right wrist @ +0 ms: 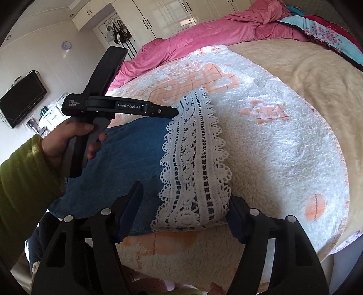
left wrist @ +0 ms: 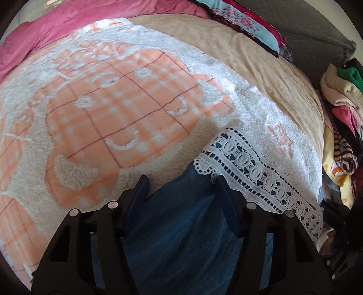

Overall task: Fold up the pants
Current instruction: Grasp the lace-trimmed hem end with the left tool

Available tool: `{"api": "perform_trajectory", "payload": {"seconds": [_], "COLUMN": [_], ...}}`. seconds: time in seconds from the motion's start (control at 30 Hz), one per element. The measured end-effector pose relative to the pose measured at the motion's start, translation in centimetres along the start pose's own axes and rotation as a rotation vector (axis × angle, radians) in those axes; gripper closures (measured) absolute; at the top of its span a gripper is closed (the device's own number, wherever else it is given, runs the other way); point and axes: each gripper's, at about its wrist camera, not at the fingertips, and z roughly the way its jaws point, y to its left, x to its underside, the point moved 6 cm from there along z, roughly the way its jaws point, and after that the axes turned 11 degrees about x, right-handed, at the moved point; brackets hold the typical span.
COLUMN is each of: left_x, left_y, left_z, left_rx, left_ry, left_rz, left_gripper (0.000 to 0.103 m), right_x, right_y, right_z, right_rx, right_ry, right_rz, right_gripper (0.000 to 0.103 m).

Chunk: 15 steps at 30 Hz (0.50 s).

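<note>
Blue denim pants point(right wrist: 127, 158) with a wide white lace hem band point(right wrist: 195, 163) lie flat on a fleecy white and orange blanket point(right wrist: 272, 136). My right gripper point(right wrist: 183, 197) stands over the near end of the lace hem, jaws apart, with lace and denim edge between the fingers and no visible pinch. A hand in a green sleeve point(right wrist: 68, 140) holds my left gripper point(right wrist: 173, 111) at the far end of the hem. In the left wrist view, my left gripper point(left wrist: 181, 181) points down with jaws apart, denim point(left wrist: 181, 227) between them and the lace point(left wrist: 261, 179) to its right.
The blanket point(left wrist: 113, 113) covers a bed with a beige spread point(left wrist: 261, 56) and a pink quilt point(left wrist: 56, 22) at the far side. A heap of mixed clothes point(left wrist: 340, 113) sits off the bed's right edge. A wall television point(right wrist: 22, 99) and white wardrobes point(right wrist: 158, 15) stand beyond.
</note>
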Motion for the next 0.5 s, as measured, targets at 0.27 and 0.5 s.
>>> {"api": "perform_trajectory", "payload": {"seconds": [0.27, 0.5], "left_x": [0.2, 0.7], "left_y": [0.1, -1.7], "left_z": [0.4, 0.3], "left_rx": [0.027, 0.011], "left_ry": [-0.033, -0.04], "left_rz": [0.006, 0.022], "left_gripper": [0.049, 0.083], "right_x": [0.0, 0.0], "right_y": [0.6, 1.6], "right_z": [0.5, 0.9], "right_rx": [0.004, -0.004], "right_ry": [-0.009, -0.005], "right_rz": [-0.012, -0.051], "right_gripper": [0.038, 0.057]}}
